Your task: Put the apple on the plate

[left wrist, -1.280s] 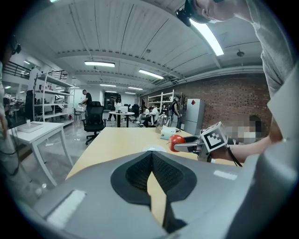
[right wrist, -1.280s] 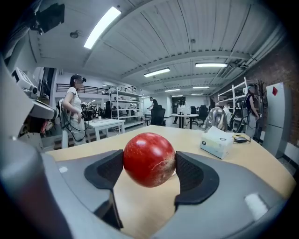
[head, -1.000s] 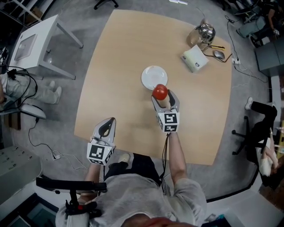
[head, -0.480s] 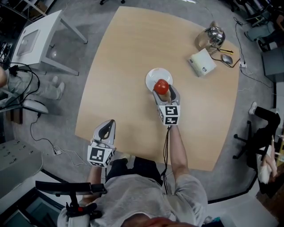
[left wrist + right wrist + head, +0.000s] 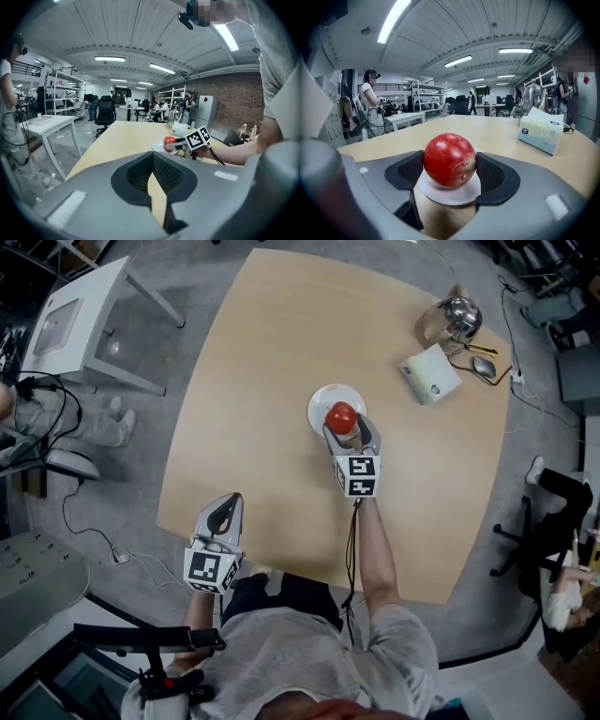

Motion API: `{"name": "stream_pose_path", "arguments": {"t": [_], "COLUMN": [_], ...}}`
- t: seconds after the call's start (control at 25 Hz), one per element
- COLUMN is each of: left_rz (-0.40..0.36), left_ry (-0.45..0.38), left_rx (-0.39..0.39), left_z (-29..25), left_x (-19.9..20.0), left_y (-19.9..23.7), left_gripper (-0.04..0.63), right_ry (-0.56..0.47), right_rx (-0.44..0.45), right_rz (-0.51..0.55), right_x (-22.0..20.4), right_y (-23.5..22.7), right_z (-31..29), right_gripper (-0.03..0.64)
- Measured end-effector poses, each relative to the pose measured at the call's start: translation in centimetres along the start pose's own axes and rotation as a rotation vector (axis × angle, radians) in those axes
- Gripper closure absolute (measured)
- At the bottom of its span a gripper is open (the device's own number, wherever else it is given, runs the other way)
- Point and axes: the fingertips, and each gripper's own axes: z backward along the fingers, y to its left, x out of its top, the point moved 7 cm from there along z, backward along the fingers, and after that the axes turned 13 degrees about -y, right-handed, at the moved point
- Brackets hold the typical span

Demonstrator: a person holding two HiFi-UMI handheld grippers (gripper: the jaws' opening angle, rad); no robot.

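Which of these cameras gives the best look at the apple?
The right gripper view: the apple fills the middle, close up, clamped between the jaws of the right gripper, over the plate. The head view shows it only as a small red ball from above; the left gripper view, a tiny red spot far off.
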Motion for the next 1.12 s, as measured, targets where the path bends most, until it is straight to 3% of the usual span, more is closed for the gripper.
{"name": "stream_pose_path", "arguments": {"t": [0.52, 1.12], "left_rz": [-0.003, 0.004], "left_ry": [-0.017, -0.099], "left_rx": [-0.019, -0.046], "left_z": [0.2, 4.4], "left_x": [0.1, 1.9], "left_y": [-0.4, -0.4], "left_gripper": [0.577, 0.577], "right_ry": [-0.005, -0.08], "right_rx": [-0.016, -0.04], "right_rz": [-0.048, 0.008], "right_x": [-0.1, 4.3], "right_y": [-0.6, 2.7], "right_z": [0.1, 5.2], "right_gripper": [0.233, 0.236]}}
